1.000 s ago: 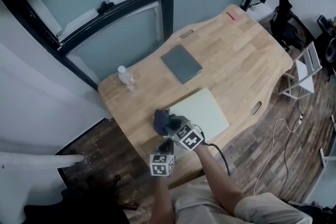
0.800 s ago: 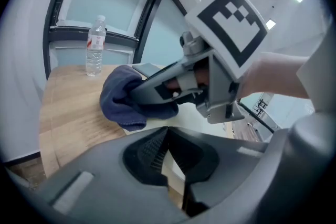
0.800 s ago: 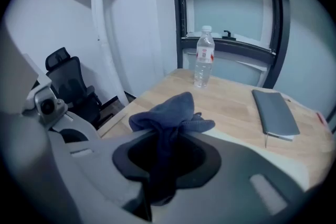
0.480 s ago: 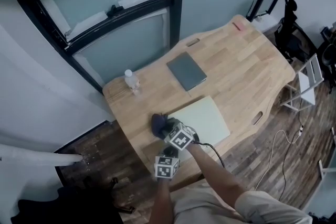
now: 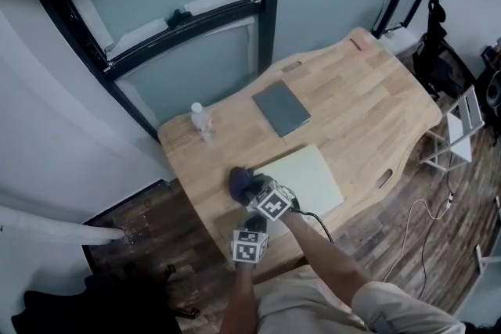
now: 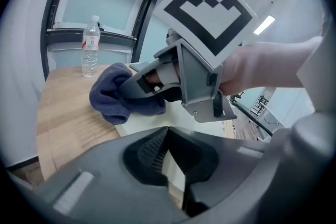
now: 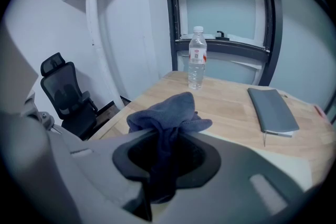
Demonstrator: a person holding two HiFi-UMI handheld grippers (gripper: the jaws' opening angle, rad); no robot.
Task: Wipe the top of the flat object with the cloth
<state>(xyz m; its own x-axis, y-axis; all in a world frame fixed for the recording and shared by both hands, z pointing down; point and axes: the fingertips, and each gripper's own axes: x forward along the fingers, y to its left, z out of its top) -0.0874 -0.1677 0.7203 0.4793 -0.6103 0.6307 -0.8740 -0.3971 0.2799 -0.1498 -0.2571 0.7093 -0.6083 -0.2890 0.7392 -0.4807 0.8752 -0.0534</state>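
A pale cream flat board [image 5: 305, 174] lies on the wooden table [image 5: 368, 90] near its front edge. My right gripper [image 5: 253, 189] is shut on a bunched dark blue cloth [image 5: 238, 181] at the board's left corner. In the right gripper view the cloth [image 7: 169, 112] hangs between the jaws of that gripper [image 7: 168, 138], with the board [image 7: 236, 136] just past it. My left gripper [image 5: 250, 226] is held close behind the right one, shut and empty. The left gripper view shows its jaws [image 6: 167, 136] closed, the cloth [image 6: 111, 96] and board [image 6: 144, 123] ahead.
A grey notebook [image 5: 281, 109] lies in the table's middle, also in the right gripper view [image 7: 273, 110]. A clear water bottle [image 5: 202, 121] stands at the far left corner. A dark-framed window is behind the table. An office chair [image 7: 65, 99] stands on the floor at the left.
The head view has shifted a little. The right gripper with the cloth stays at the board's left corner, edging slightly left. The left gripper stays close behind it.
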